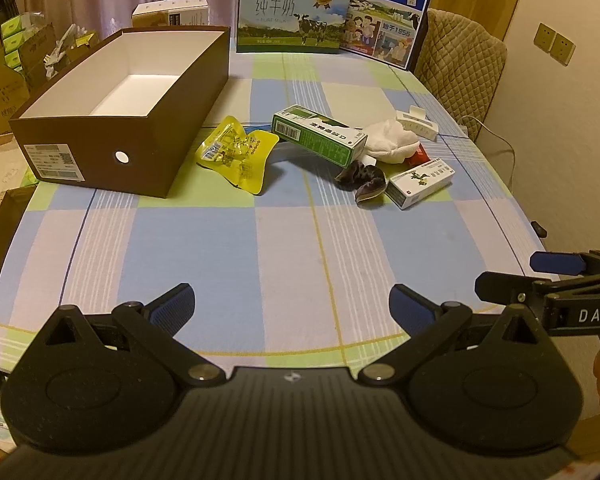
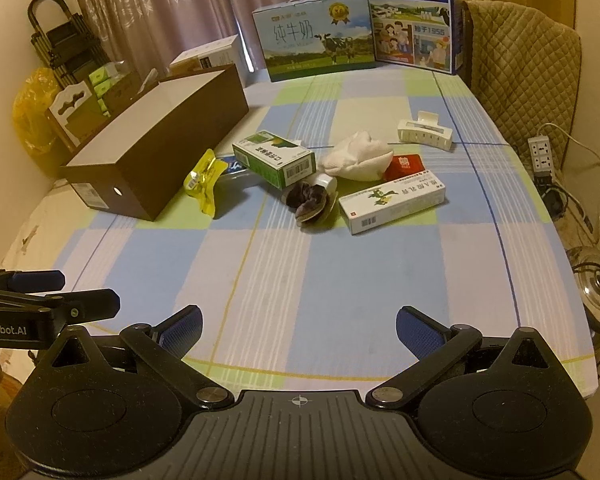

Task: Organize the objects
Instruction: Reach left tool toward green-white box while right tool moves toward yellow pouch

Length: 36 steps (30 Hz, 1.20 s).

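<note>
An empty brown box stands open at the table's left. To its right lie a yellow pouch, a green carton, a dark scrunchie, a white cloth, a white medicine box, a small red box and a white hair claw. My left gripper and my right gripper are open and empty above the near table edge.
Two milk cartons stand at the table's far edge. A padded chair is at the far right. A power strip and a metal kettle sit right of the table. Cardboard boxes crowd the left.
</note>
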Each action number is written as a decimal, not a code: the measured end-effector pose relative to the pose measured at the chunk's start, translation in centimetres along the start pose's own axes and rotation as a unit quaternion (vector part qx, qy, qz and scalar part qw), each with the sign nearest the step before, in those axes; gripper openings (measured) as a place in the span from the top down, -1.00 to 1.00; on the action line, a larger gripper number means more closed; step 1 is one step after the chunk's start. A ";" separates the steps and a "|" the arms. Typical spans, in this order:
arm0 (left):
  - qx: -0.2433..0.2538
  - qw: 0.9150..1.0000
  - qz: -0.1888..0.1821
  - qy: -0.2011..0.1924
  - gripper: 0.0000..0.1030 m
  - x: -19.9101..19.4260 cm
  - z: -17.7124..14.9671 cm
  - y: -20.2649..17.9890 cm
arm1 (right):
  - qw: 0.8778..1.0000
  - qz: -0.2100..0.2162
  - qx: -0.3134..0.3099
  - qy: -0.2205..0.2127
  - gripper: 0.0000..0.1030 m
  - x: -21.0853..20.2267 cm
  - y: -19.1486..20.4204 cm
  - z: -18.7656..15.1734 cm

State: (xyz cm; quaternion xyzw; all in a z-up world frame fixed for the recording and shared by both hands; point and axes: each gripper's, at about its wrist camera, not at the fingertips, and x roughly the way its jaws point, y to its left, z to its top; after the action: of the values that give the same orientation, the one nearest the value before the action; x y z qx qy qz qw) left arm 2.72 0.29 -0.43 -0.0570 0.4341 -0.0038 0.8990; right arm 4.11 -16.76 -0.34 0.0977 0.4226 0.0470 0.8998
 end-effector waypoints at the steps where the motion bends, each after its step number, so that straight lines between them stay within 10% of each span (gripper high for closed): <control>1: -0.001 1.000 0.000 0.000 -0.98 0.1 0.1 0.0 | 1.000 0.000 0.000 0.000 -0.96 0.1 -0.1 0.1; 36: -0.027 0.999 0.001 0.021 -0.98 3.5 2.3 0.6 | 1.000 -0.010 0.002 0.013 -0.96 3.2 -2.1 2.0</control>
State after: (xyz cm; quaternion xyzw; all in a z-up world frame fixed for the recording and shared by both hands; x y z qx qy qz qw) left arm 6.67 0.91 -1.86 -0.0808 0.4529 0.0081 0.8878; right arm 7.73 -18.56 -1.92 0.0945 0.4350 0.0383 0.8946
